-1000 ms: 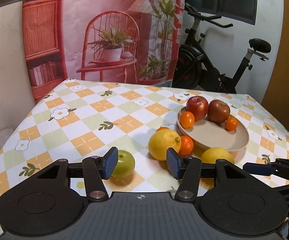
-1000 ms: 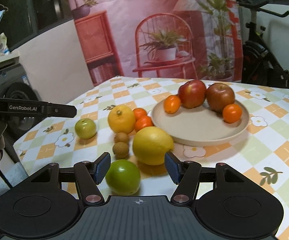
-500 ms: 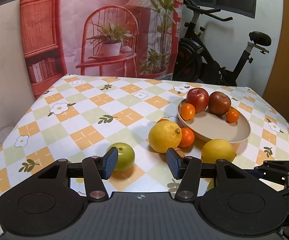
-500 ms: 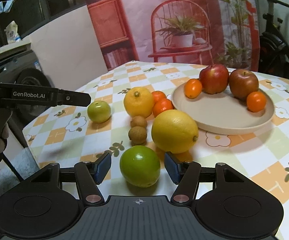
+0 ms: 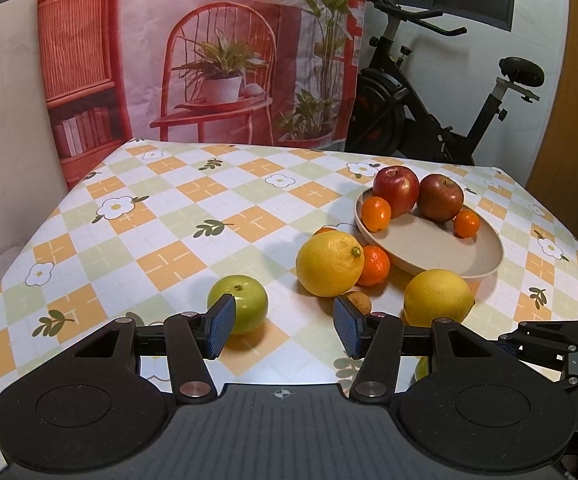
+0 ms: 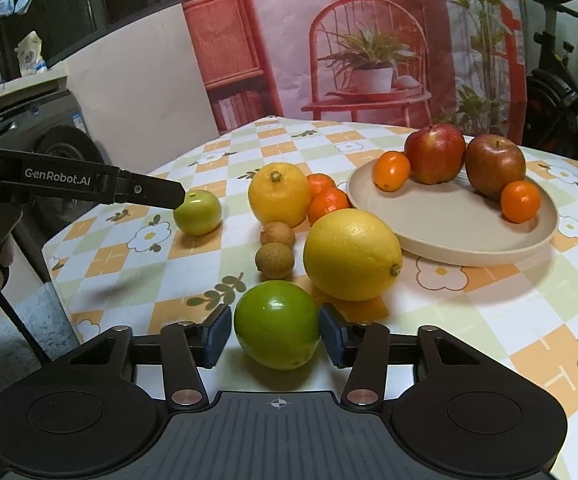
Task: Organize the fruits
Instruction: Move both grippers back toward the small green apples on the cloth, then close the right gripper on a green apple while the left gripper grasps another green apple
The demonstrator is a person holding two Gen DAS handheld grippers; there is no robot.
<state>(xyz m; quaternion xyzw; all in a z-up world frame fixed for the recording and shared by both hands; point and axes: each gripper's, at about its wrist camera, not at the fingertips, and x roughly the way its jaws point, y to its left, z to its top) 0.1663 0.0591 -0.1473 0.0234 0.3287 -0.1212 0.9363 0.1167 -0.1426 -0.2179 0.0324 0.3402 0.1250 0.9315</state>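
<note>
The right gripper (image 6: 276, 334) is closing on the big green fruit (image 6: 277, 323) that sits on the table (image 6: 469, 312) right at the near edge. The fruit is squarely between the two blue pads, and they look right up against its sides, though I can't tell if they're actually pressing yet. To do this bit well, I'd say keep the pads on the widest part of the fruit and squeeze gently; it's round and smooth, so an off-centre pinch could squirt it forward into the yellow lemon (image 6: 352, 254) just behind it. Then lift straight up before swinging over to the plate (image 6: 461, 236), which already holds two apples and two small oranges — the open spot is at the front.

The right gripper points forward and down at the table, sitting low, nearly level with the fruit.

The left gripper (image 5: 285, 330) hangs spread with nothing between its pads — the small green fruit (image 5: 238, 307) lies just past its left pad, apparently not touching. It's also tilted downward, well clear of the right one's work.
</note>
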